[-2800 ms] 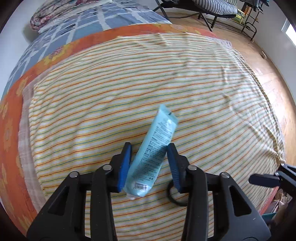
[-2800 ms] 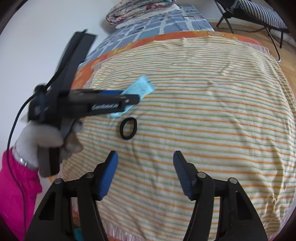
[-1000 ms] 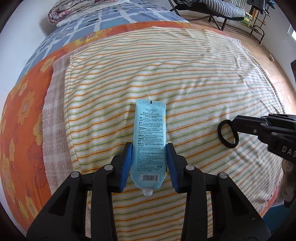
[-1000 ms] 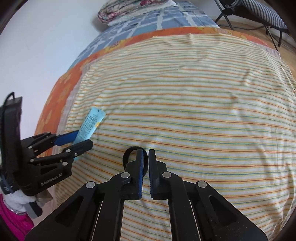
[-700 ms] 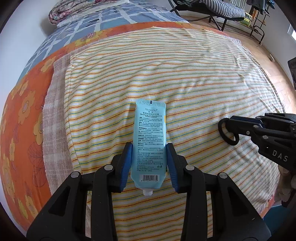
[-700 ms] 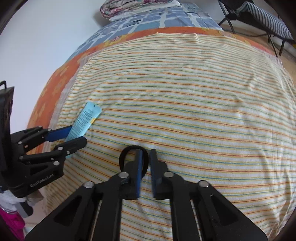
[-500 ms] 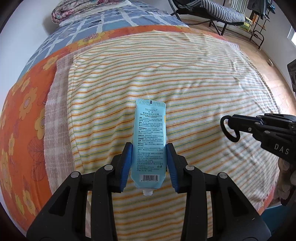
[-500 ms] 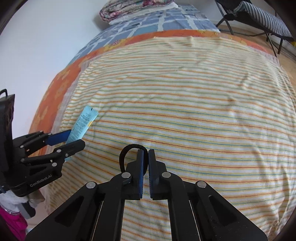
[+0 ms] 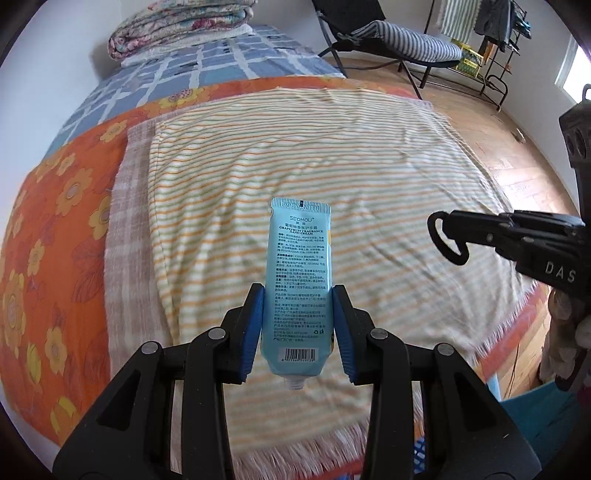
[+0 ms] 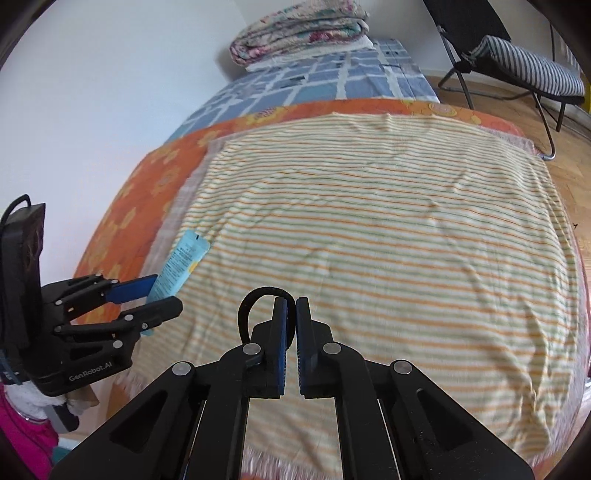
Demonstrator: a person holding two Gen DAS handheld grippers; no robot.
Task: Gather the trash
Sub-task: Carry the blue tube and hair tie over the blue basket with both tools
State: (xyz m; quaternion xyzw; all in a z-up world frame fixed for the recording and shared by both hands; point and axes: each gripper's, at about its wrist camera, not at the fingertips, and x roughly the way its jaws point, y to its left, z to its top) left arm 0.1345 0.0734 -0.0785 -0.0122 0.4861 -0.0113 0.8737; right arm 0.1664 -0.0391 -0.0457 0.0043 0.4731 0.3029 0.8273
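My left gripper [image 9: 298,317] is shut on a light blue hand cream tube [image 9: 298,273], held crimped end forward above the striped bedspread [image 9: 332,162]. The tube also shows in the right wrist view [image 10: 179,264], between the left gripper's fingers [image 10: 147,299]. My right gripper [image 10: 290,321] is shut on a black hair tie [image 10: 255,301], whose loop sticks out to the left of the pads. In the left wrist view the hair tie [image 9: 445,240] hangs at the tip of the right gripper [image 9: 476,234].
The bed carries an orange flowered sheet [image 9: 48,221] and a blue checked cover [image 9: 192,70] with a folded quilt [image 9: 177,26] at the far end. A striped lounge chair [image 9: 399,40] stands on the wooden floor. A teal bin [image 9: 535,417] sits at lower right.
Both grippers have lifted and drawn back from the bed with their loads. The right gripper shut on the hair tie and picked it up off the bedspread.
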